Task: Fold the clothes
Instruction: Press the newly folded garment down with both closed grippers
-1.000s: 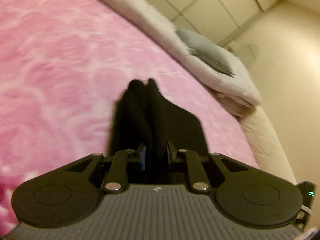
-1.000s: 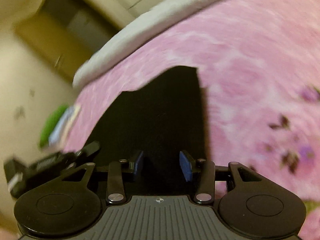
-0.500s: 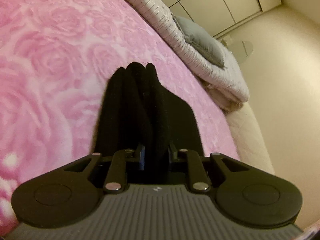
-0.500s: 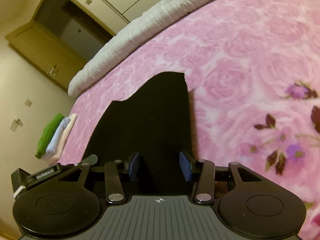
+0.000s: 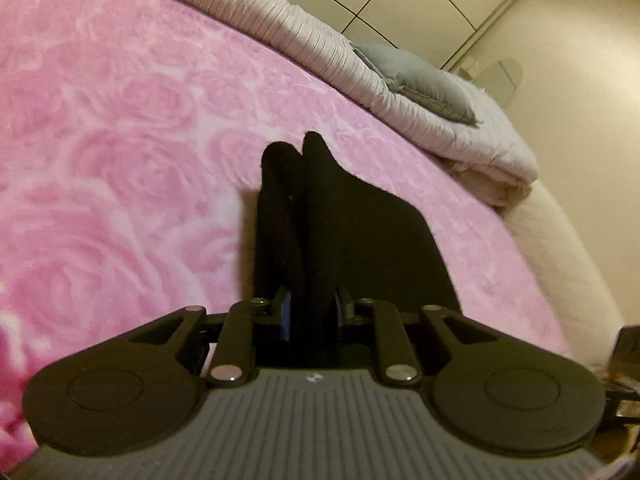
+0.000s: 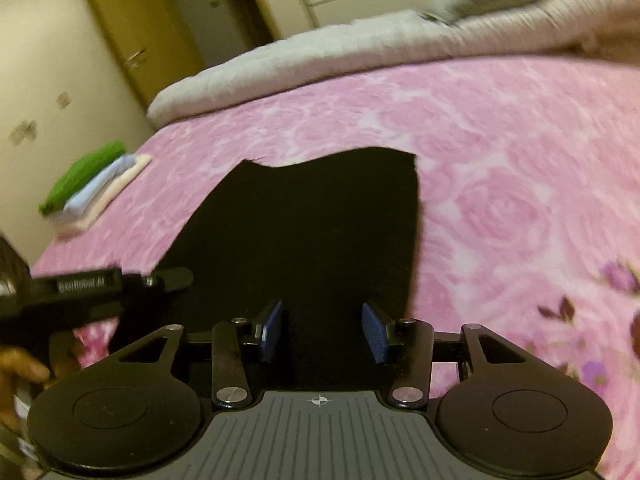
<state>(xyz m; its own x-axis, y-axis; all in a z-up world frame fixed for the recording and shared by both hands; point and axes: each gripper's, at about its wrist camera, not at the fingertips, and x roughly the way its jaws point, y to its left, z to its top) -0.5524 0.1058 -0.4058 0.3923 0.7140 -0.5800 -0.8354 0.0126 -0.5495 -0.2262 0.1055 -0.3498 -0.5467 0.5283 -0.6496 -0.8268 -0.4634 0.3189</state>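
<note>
pinching black garment (image 5: pixel 320 216), left gripper (image 5: pixel 311 312); its side label (image 6: pixel 82 282) blurred unreadable.

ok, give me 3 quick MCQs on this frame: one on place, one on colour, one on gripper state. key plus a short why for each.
1. Where does the stack of folded items lie?
A. on the grey pillow
B. near the edge of the pink blanket
C. on the floor

2. What colour is the garment being folded?
A. black
B. green
C. white

3. How does the left gripper stand?
A. wide open, nothing between the jaws
B. out of view
C. shut on a bunch of the garment

Key:
1 B: the folded stack sits on the pink blanket near its edge.
2 A: the garment is black against the pink.
3 C: the left gripper pinches bunched cloth; the right gripper is opening, pads clear of the cloth between them.
</note>
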